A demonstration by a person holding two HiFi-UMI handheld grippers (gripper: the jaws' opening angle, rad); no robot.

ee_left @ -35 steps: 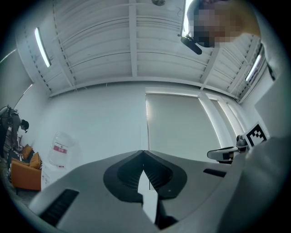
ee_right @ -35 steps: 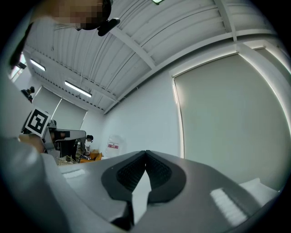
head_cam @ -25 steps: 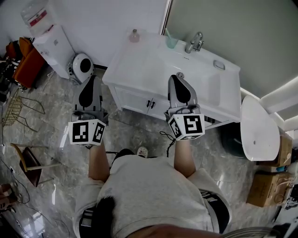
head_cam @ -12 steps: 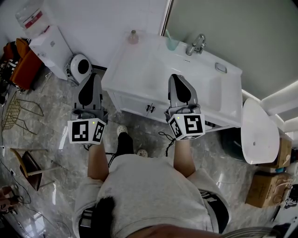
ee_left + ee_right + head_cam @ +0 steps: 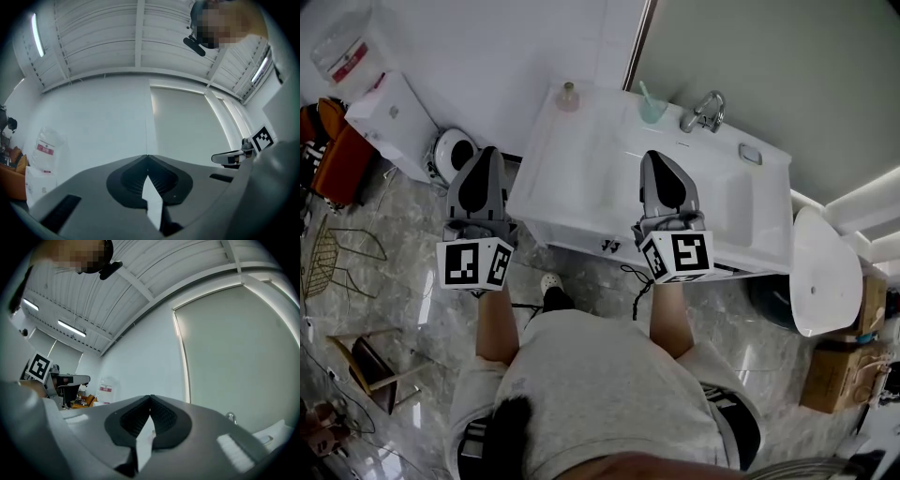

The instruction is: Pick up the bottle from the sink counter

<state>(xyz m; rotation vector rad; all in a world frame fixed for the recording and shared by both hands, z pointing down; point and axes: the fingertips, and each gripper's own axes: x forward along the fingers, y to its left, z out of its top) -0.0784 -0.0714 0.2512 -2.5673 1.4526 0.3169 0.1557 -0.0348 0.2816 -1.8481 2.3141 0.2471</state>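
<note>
the step in hand looks like the approach to the sink. the bottle (image 5: 569, 95) stands upright at the far left corner of the white tabletop (image 5: 581, 178), well ahead of both pairs of jaws and untouched. the left gripper (image 5: 487, 155) has its jaws pressed together on nothing. they sit just short of the tabletop's left edge, with the bottle ahead and to their right. the right gripper (image 5: 657, 157) is likewise closed and empty, the bottle far ahead to the left of its jaws, a cup (image 5: 651, 109) and the tap (image 5: 703, 111) straight ahead. i judge the left jaws have the freer lane. spread them before arriving, come in level at the bottle's body, keep off the wall behind, and close gently, since the bottle looks small and easy to tip.
</note>
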